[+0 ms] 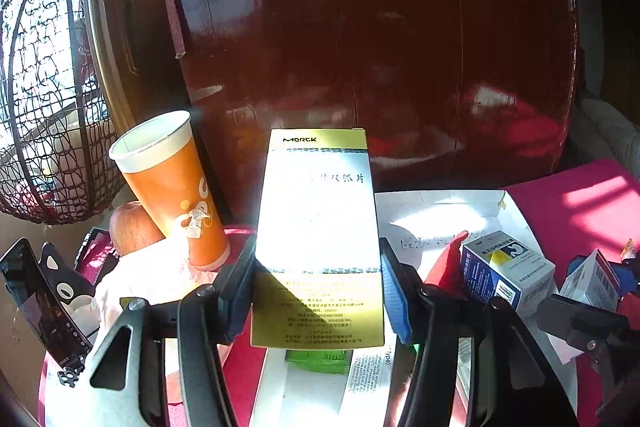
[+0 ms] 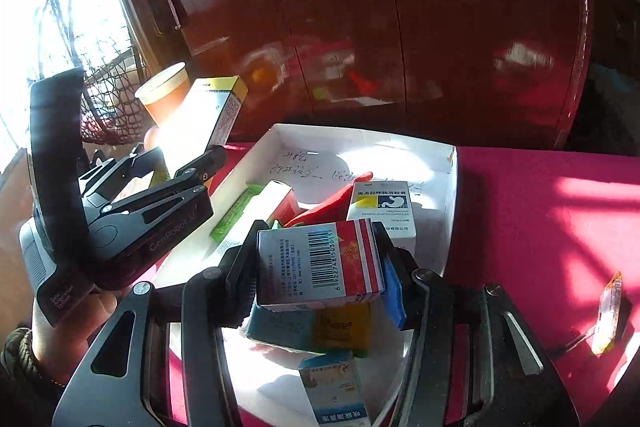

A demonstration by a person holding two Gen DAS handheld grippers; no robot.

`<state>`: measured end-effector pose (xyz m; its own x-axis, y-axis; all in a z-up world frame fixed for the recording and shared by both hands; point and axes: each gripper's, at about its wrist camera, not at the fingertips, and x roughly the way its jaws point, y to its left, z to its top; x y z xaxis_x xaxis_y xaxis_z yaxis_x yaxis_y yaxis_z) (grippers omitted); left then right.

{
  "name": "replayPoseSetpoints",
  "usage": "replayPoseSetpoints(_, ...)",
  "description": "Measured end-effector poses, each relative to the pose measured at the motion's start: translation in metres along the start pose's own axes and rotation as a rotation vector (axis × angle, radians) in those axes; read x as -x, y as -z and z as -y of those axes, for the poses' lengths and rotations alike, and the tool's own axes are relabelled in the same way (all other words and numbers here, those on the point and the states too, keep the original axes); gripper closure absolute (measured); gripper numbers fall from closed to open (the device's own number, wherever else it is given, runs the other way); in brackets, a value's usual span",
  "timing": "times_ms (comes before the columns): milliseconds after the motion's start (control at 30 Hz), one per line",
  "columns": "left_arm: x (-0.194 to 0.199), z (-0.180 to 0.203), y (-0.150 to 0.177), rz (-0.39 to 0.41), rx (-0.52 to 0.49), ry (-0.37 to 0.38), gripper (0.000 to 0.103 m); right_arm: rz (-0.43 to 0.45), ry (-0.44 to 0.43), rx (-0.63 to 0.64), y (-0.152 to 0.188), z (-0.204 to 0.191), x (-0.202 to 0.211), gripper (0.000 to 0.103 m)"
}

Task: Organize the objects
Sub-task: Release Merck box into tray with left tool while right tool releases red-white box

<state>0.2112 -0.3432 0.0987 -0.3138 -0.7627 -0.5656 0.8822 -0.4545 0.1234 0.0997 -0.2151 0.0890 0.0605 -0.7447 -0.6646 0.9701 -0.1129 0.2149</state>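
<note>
Pinching 1 box each — left tongs [image 1: 316,291] gold carton [image 1: 318,227], right tongs [image 2: 316,287] barcoded box [image 2: 320,263].

The left gripper [image 1: 318,291] clamps a gold-and-white box [image 1: 318,227]. An orange cup [image 1: 172,187] stands left of it. A blue-and-white box [image 1: 506,267] lies to the right.

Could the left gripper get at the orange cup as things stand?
Probably not yet: the left gripper is shut on the gold box. The cup itself stands unobstructed just left of it.
</note>
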Motion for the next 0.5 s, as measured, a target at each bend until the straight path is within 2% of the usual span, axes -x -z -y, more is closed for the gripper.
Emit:
replayPoseSetpoints(333, -0.020, -0.003, -0.003, -0.049, 0.044, 0.029, 0.047, -0.032, 0.034, 0.026, -0.009, -0.014, -0.036, 0.052)
replayPoseSetpoints(500, -0.023, -0.005, -0.002, -0.055, 0.045, 0.026, 0.047, -0.030, 0.113, 0.061, -0.010, -0.009, -0.046, 0.052)
